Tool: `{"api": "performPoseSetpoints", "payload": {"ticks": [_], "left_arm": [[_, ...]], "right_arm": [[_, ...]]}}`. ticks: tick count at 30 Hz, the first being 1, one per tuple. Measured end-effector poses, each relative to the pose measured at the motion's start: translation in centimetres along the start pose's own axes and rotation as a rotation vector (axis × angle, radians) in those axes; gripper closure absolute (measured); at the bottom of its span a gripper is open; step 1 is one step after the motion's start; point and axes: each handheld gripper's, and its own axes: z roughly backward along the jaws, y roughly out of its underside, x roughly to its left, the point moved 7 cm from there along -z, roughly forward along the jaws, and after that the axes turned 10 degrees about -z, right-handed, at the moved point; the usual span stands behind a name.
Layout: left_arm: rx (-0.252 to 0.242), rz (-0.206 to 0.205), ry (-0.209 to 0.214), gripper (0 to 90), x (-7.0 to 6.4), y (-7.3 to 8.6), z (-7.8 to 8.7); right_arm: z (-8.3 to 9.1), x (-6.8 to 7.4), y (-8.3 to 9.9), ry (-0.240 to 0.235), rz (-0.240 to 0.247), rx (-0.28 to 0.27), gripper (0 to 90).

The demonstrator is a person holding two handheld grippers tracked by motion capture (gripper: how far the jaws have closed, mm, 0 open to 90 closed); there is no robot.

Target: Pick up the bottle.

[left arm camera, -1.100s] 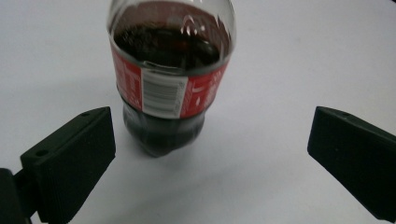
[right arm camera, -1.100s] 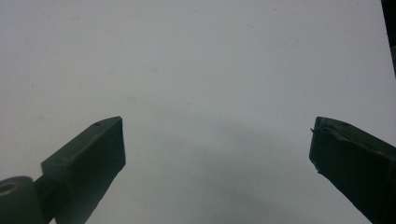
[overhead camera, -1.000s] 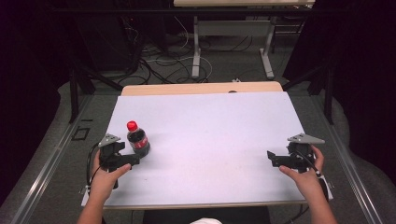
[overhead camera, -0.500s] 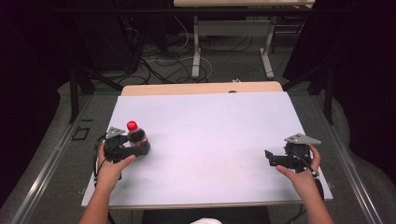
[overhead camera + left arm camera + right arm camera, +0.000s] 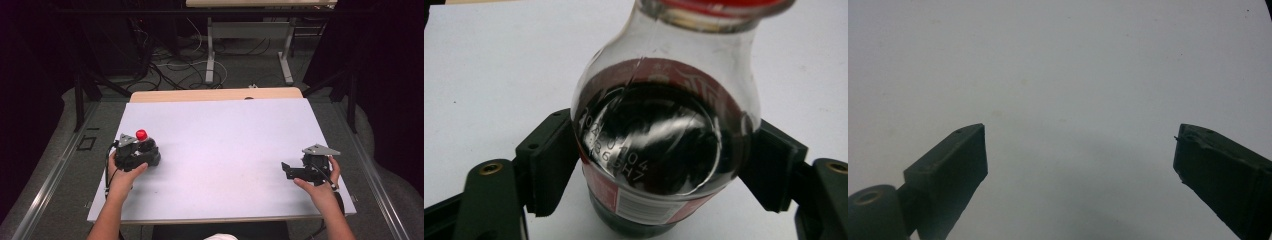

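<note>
Presently left claw clamps the cola bottle at its label band, low for an upright lift; right claw idles agape over bare worktop.

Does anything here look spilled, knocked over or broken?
Nothing stands out. The soda bottle stands upright on the white table, cap on, with no liquid around it, and the left gripper has a jaw against each side. The right gripper is open over bare table.
</note>
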Motion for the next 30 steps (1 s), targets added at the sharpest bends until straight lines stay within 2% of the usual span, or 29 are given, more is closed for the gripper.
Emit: {"api": "performPoseSetpoints", "payload": {"ticks": [2,14,30], "left_arm": [[-0.004,0.001,-0.003,26.0,-0.07,0.03,-0.04],[-0.020,-0.061,-0.047,29.2,-0.25,-0.13,0.03],[-0.017,-0.045,-0.052,29.8,-0.40,-0.19,0.06]], "right_arm": [[-0.06,-0.05,0.08,0.006,0.002,0.005,6.7],[-0.44,0.26,0.34,-0.006,-0.004,0.012,6.9],[-0.50,0.15,0.39,-0.004,0.000,0.011,7.7]]}}
